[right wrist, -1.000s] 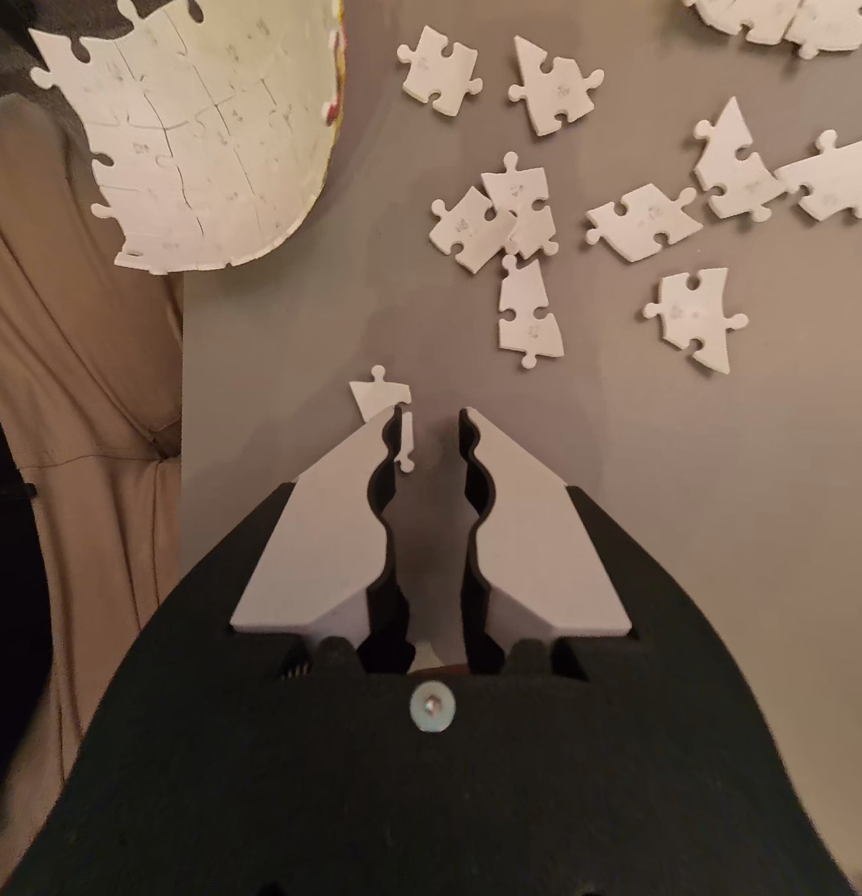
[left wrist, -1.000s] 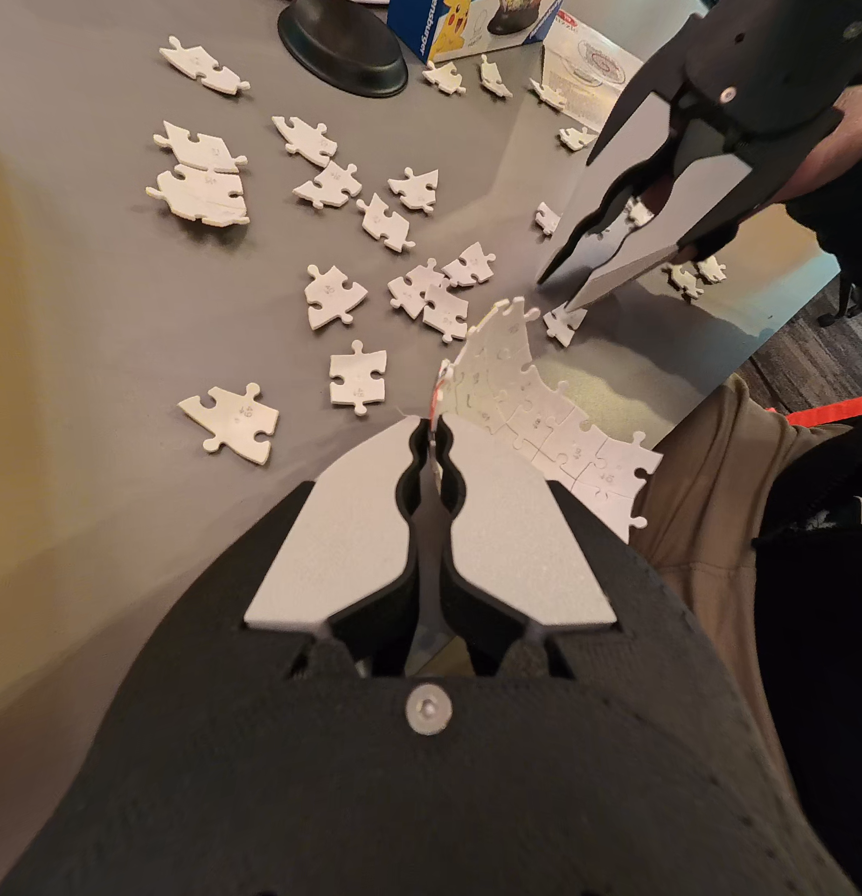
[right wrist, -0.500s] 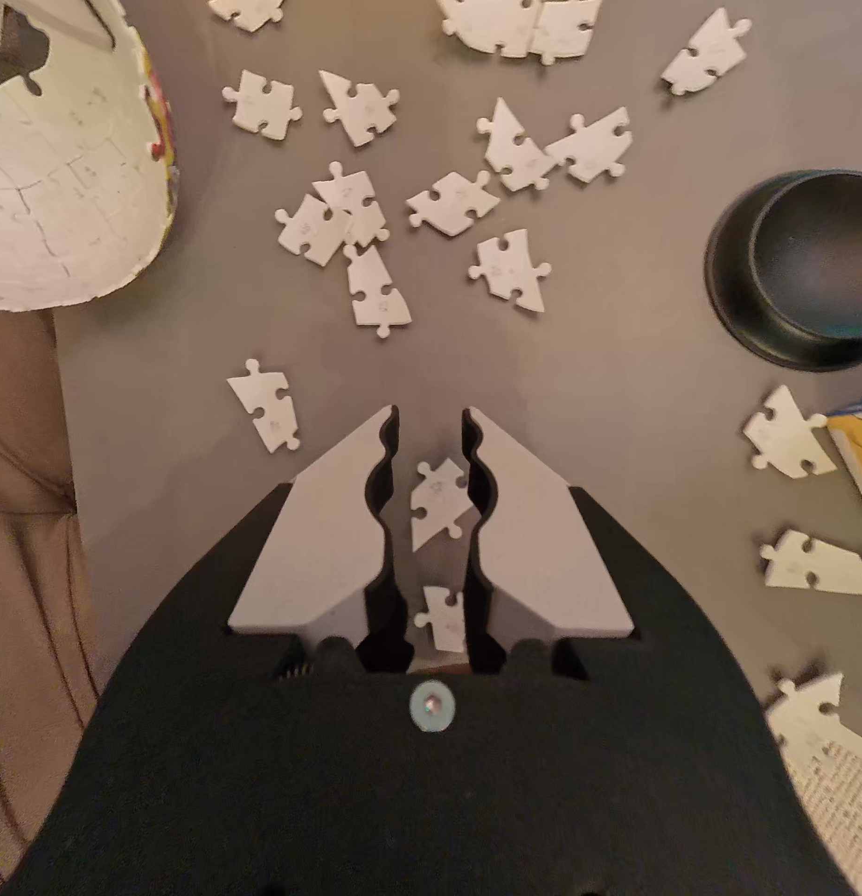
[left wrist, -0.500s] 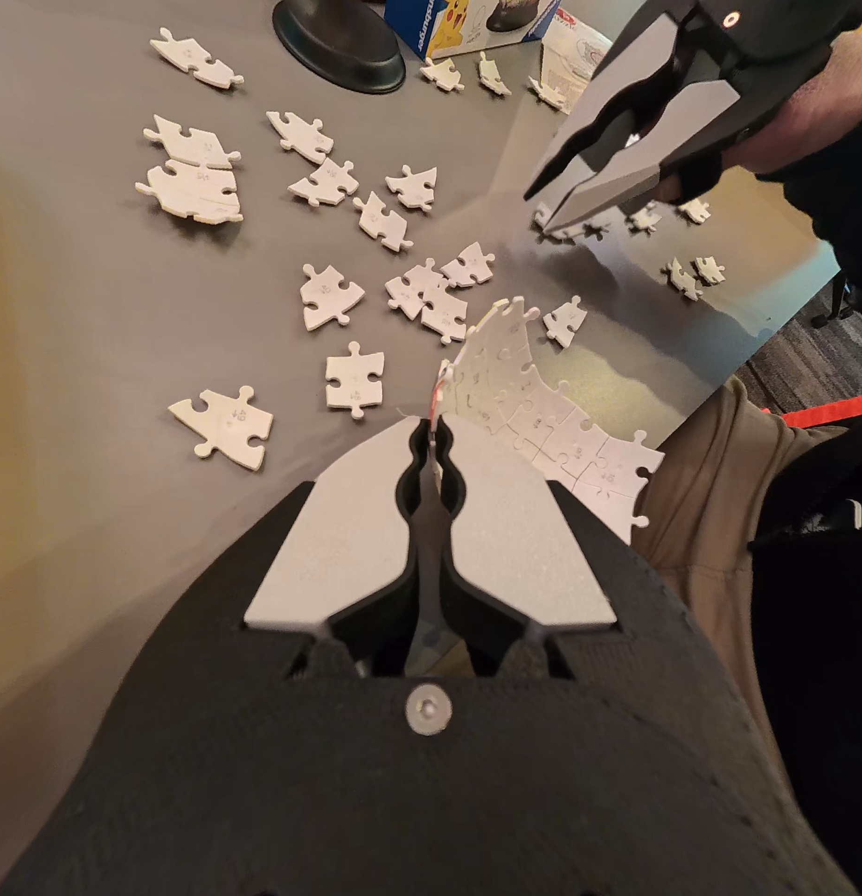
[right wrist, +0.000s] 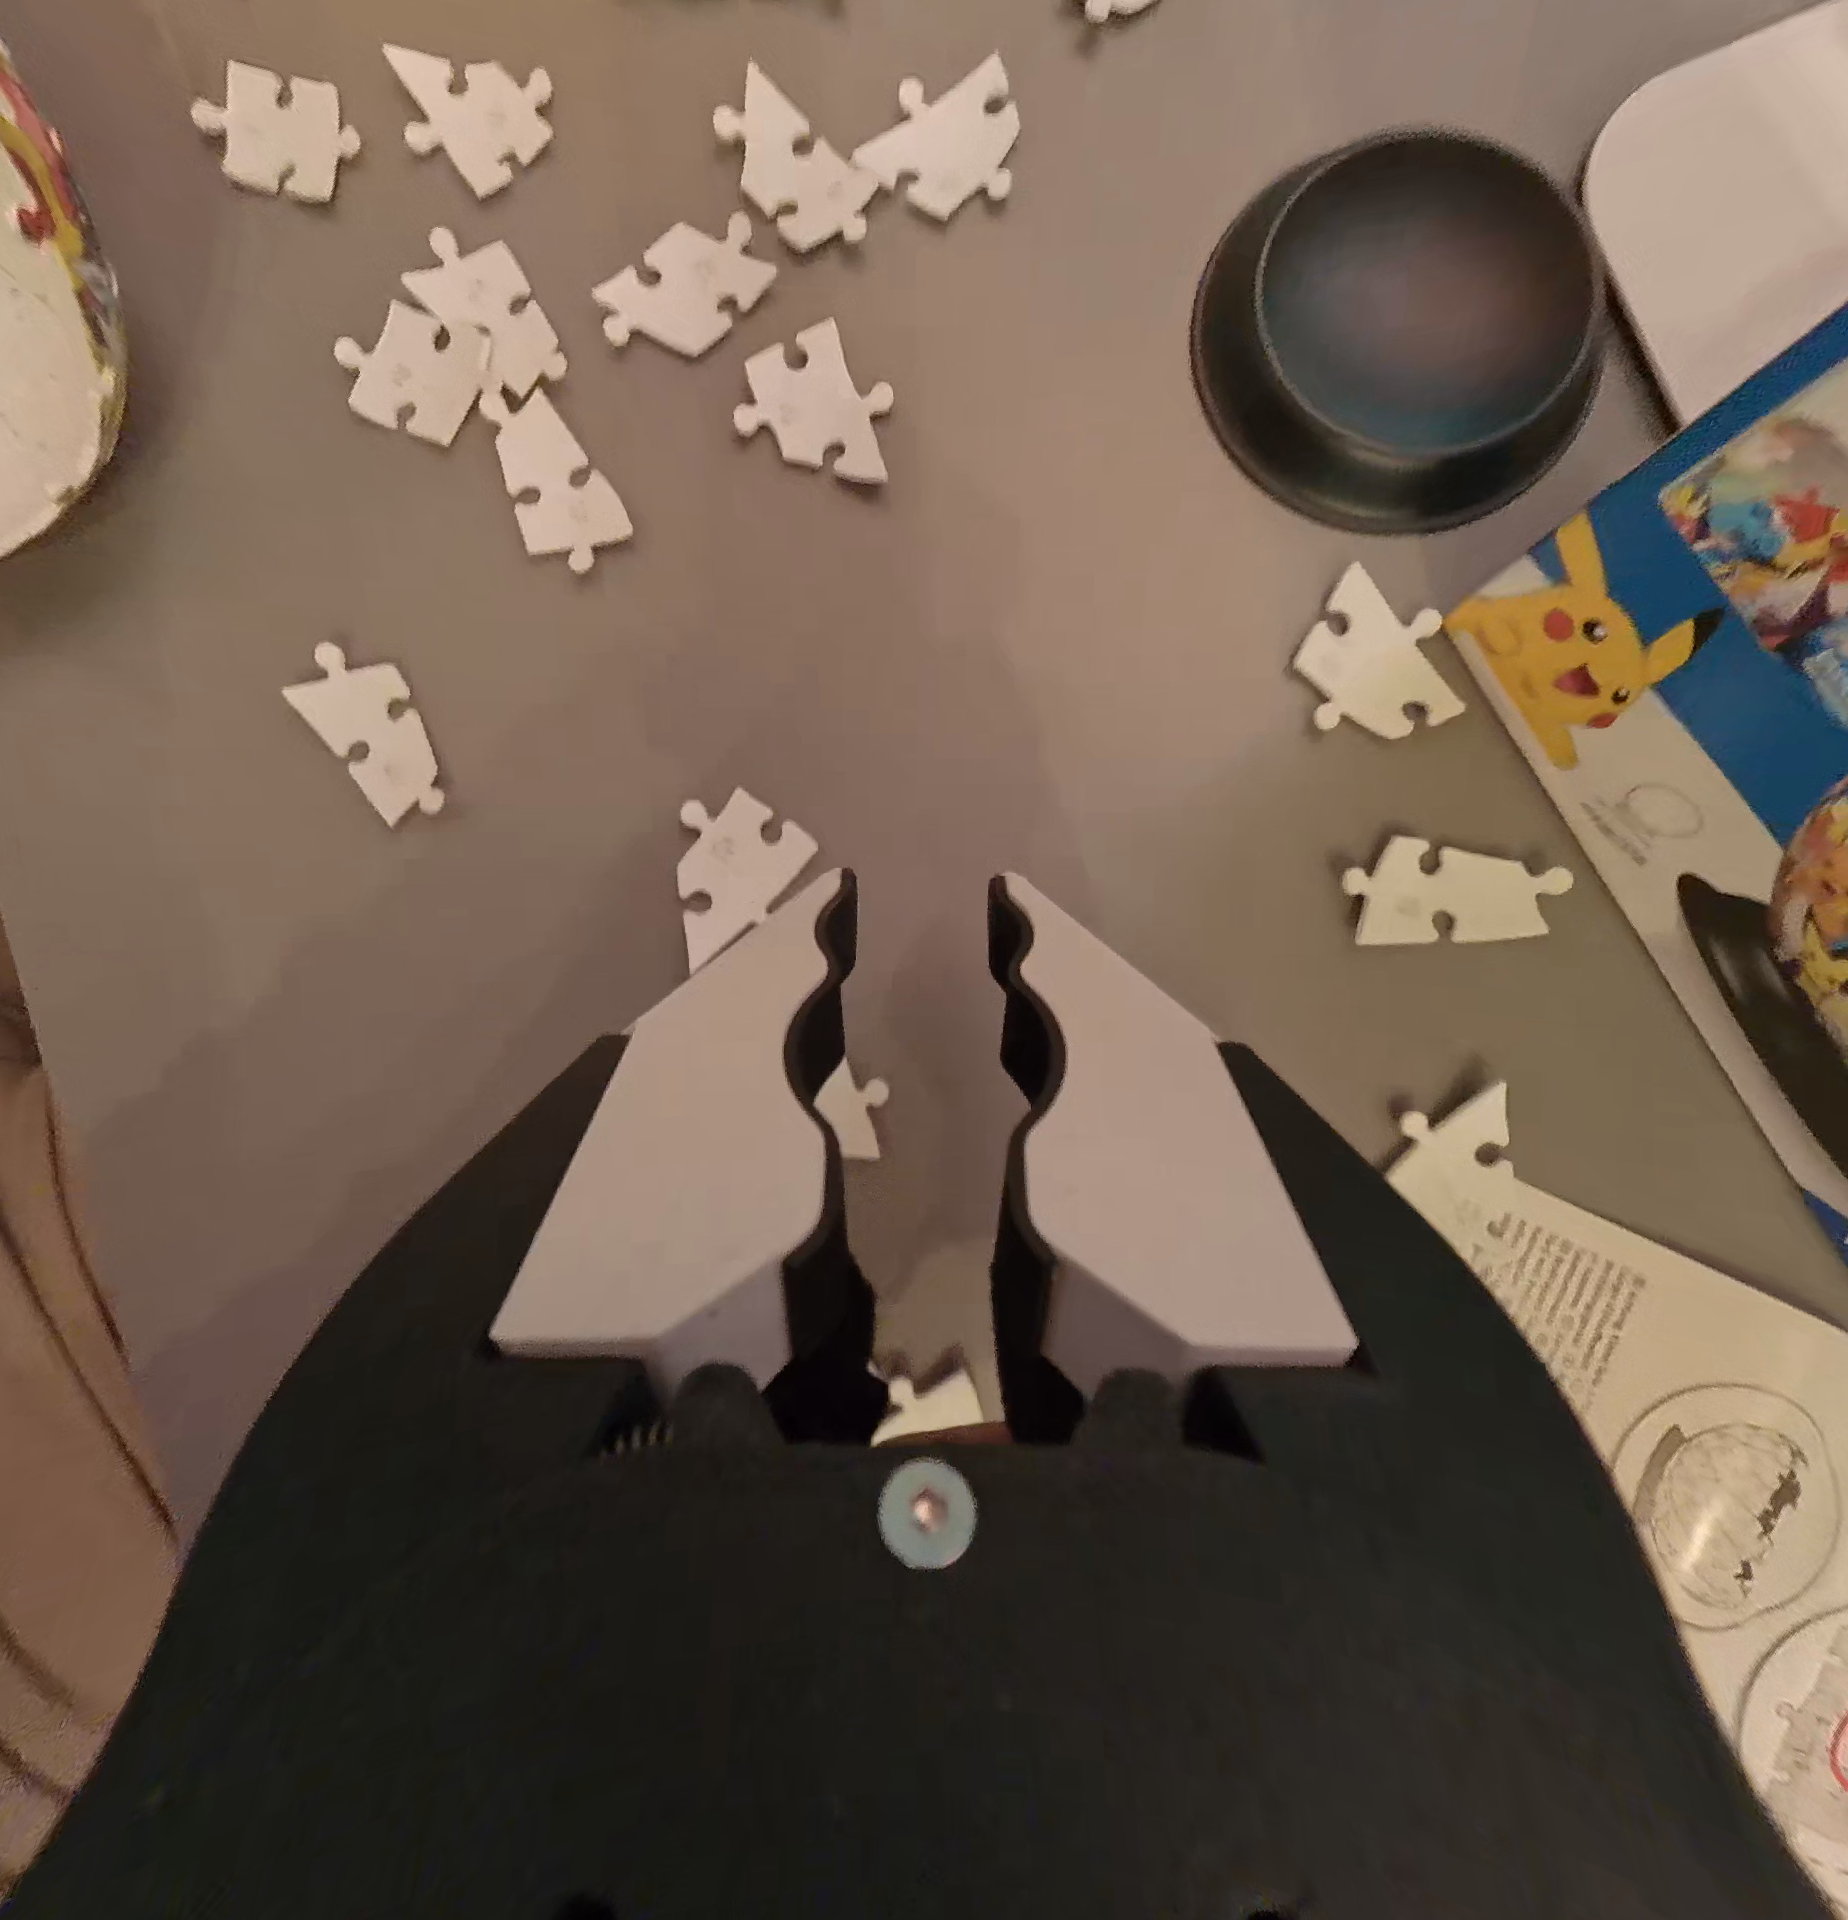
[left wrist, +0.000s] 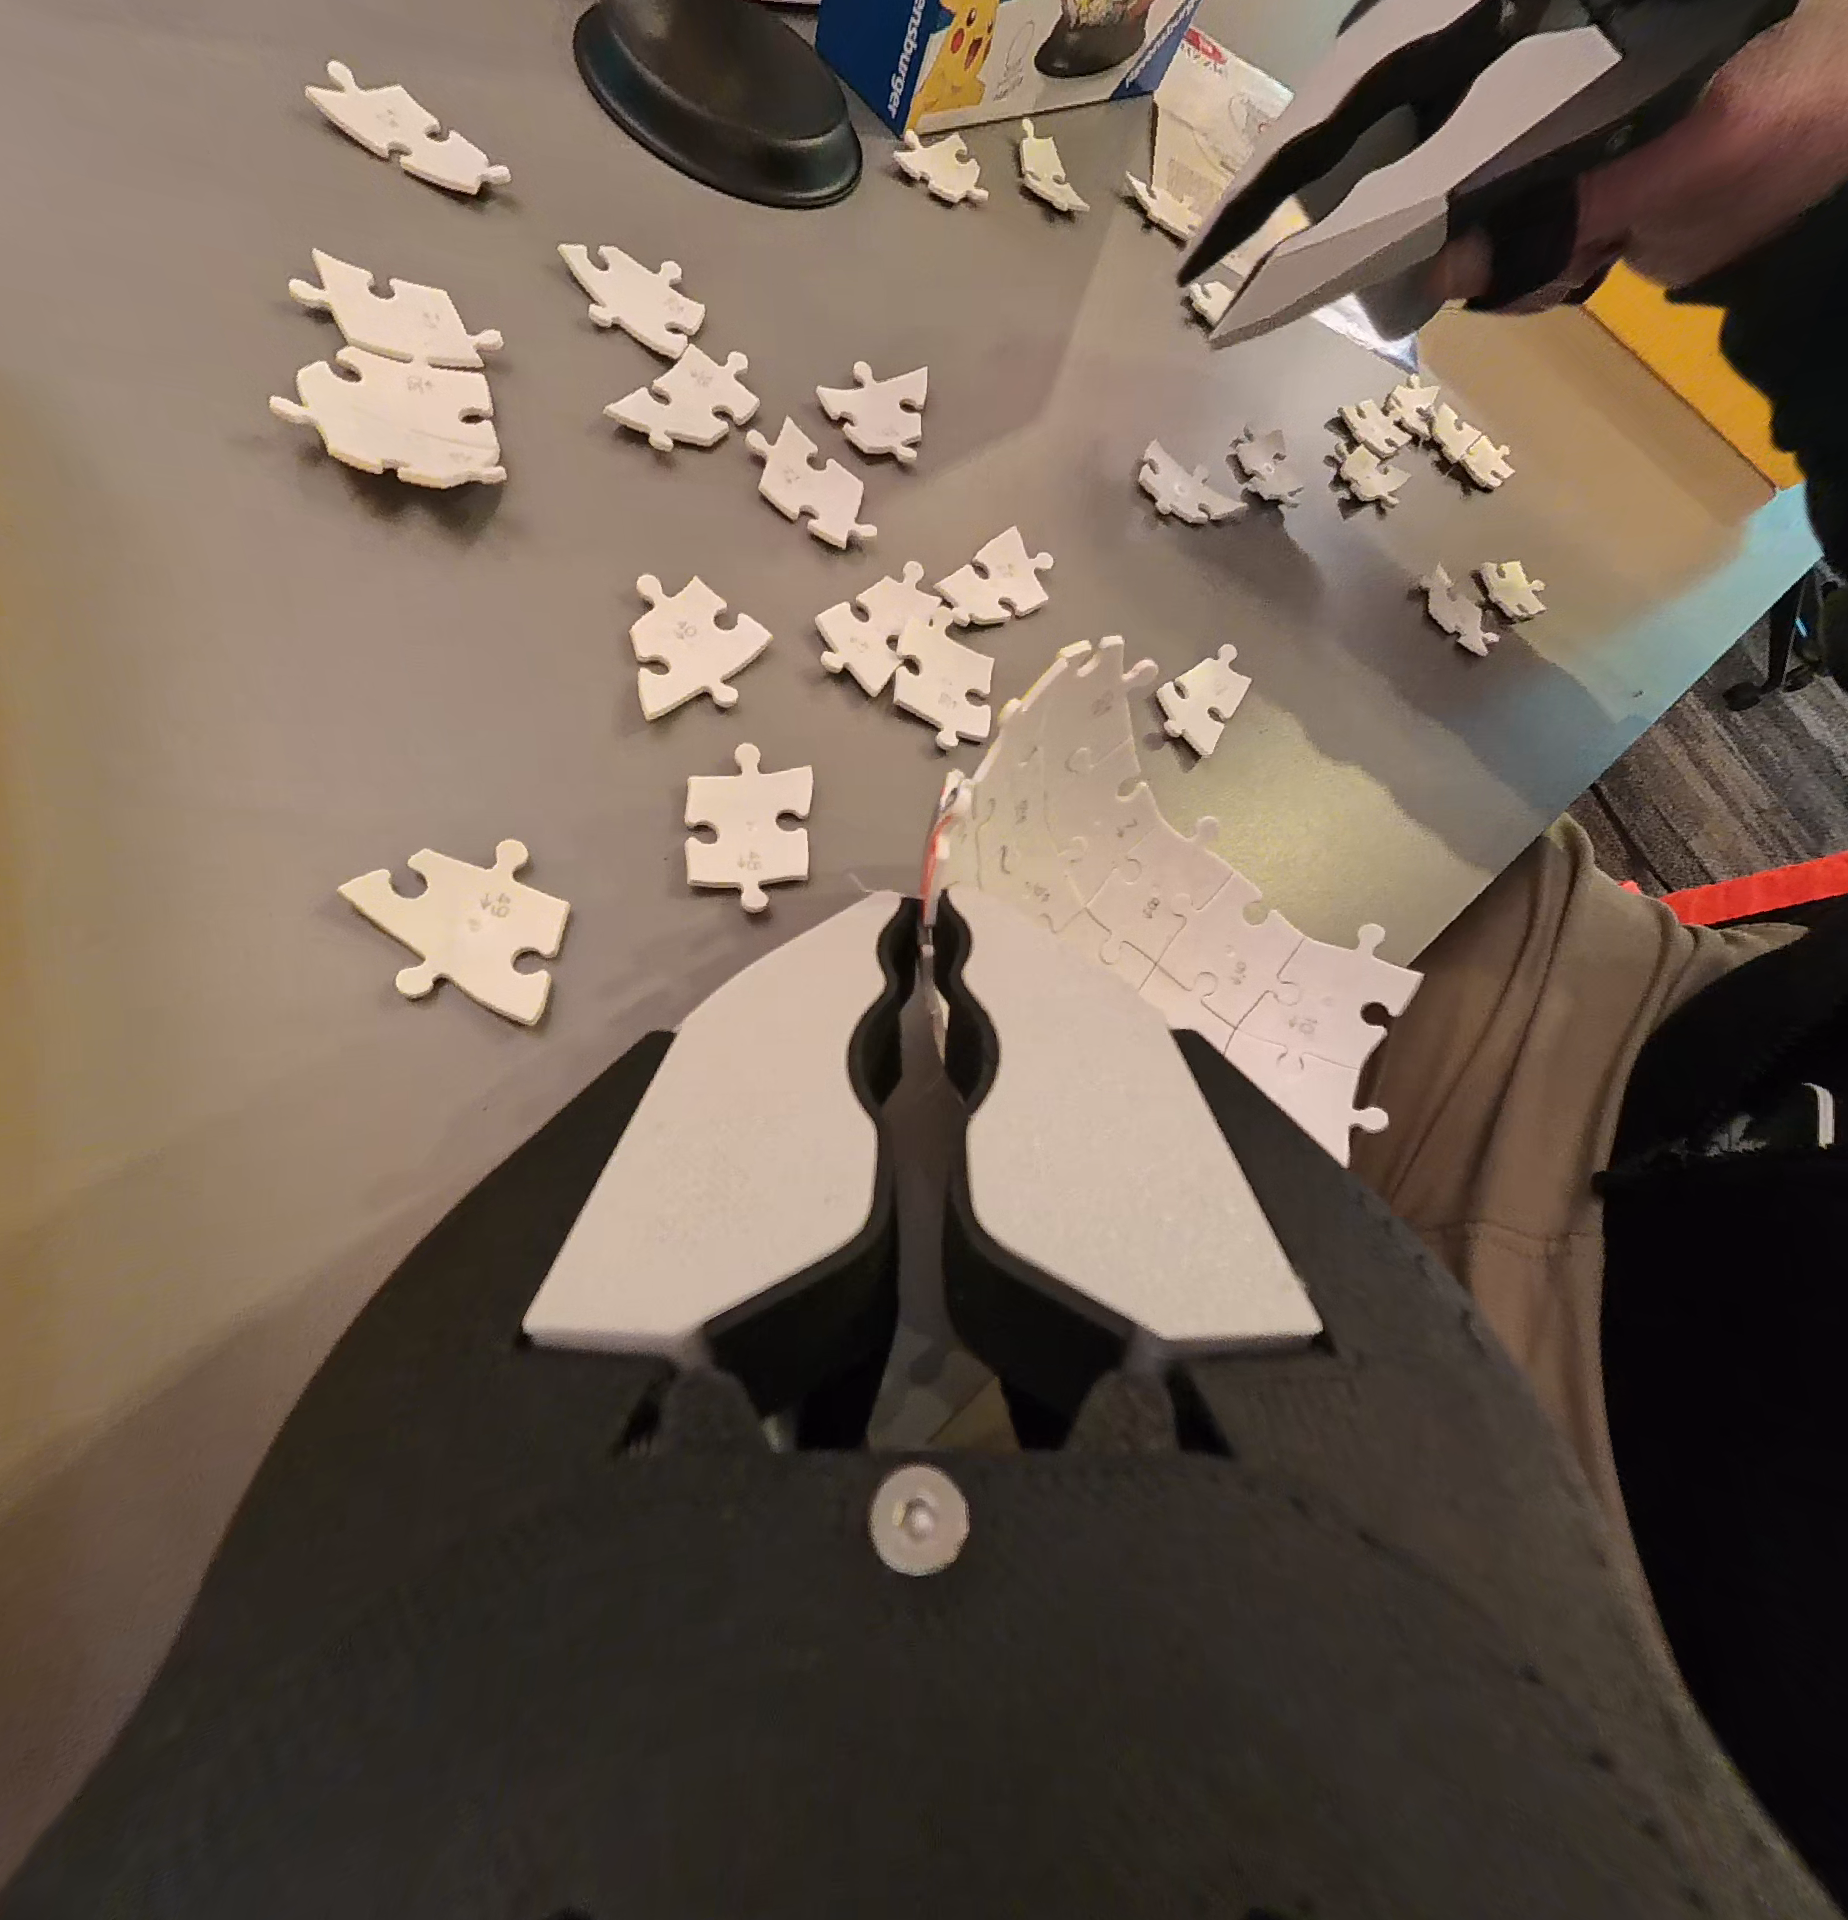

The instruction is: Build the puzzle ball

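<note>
— What do we have on the flat grey desk (right wrist: 1003,644)?
— We see loose white curved puzzle pieces (right wrist: 816,400) scattered face-down, a round black plastic stand (right wrist: 1403,343), a blue cardboard puzzle box (right wrist: 1730,727) and a white printed instruction sheet (right wrist: 1668,1455) at our right.

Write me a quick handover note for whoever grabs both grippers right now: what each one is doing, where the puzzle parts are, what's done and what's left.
Left gripper: shut on the rim of the curved puzzle shell, held at the table's near edge.
Right gripper: open, empty, hovering over the grey table, one loose piece just beside its left fingertip.
Loose pieces lie scattered white side up across the table. The black stand and puzzle box sit at the far side.
Done: part of the ball is joined.
Left: pick a piece and fit it to the shell; many pieces remain.
</note>
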